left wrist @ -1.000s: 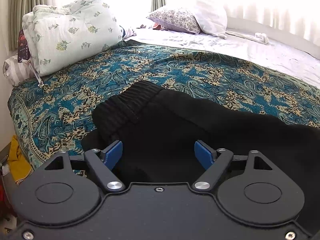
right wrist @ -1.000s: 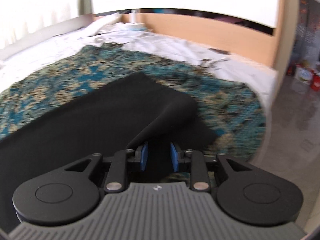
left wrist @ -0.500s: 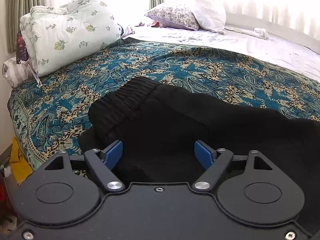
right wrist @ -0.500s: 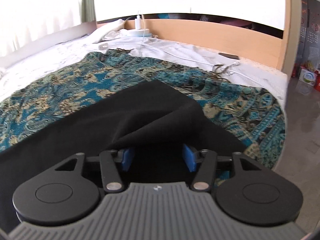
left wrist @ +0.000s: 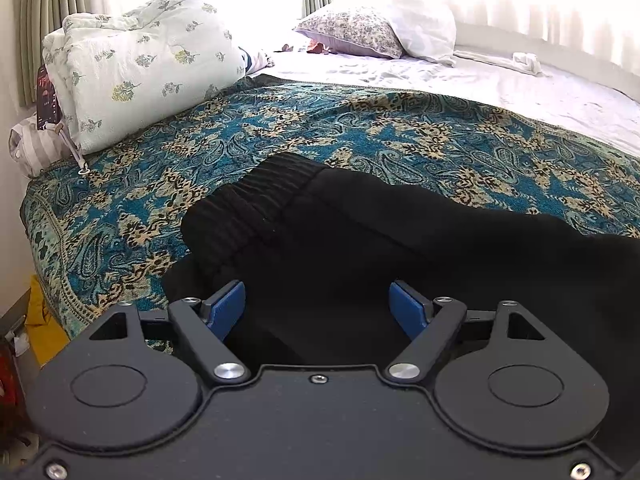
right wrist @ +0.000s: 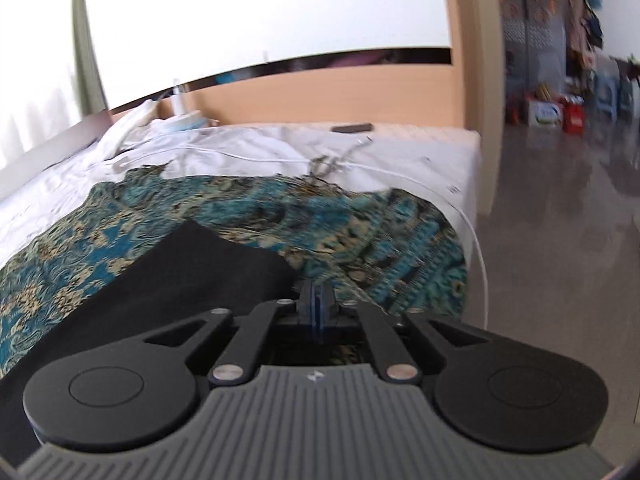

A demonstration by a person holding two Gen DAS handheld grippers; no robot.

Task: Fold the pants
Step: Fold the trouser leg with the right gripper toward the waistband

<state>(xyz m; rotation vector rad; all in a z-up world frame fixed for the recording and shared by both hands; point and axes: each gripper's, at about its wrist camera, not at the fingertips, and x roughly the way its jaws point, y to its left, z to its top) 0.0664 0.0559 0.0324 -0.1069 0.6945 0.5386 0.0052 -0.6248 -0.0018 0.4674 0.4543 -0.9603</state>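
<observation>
Black pants [left wrist: 360,240] lie on a blue paisley bedspread [left wrist: 280,128], elastic waistband [left wrist: 256,200] toward the left. My left gripper [left wrist: 318,308] is open and hovers just over the pants near the waistband, holding nothing. In the right wrist view the leg end of the pants [right wrist: 192,272] lies flat on the bedspread [right wrist: 320,216]. My right gripper [right wrist: 318,312] is shut with its blue pads pressed together, empty, just past the corner of the leg end.
A folded floral quilt [left wrist: 140,64] and pillows [left wrist: 360,32] lie at the far side on a white sheet. A wooden headboard [right wrist: 320,96], a white cable [right wrist: 476,240] and the bed's edge with bare floor [right wrist: 560,220] are to the right.
My right gripper let go of the pants leg, which now lies flat, then shut empty and swung right. My left gripper stayed open and drew back slightly.
</observation>
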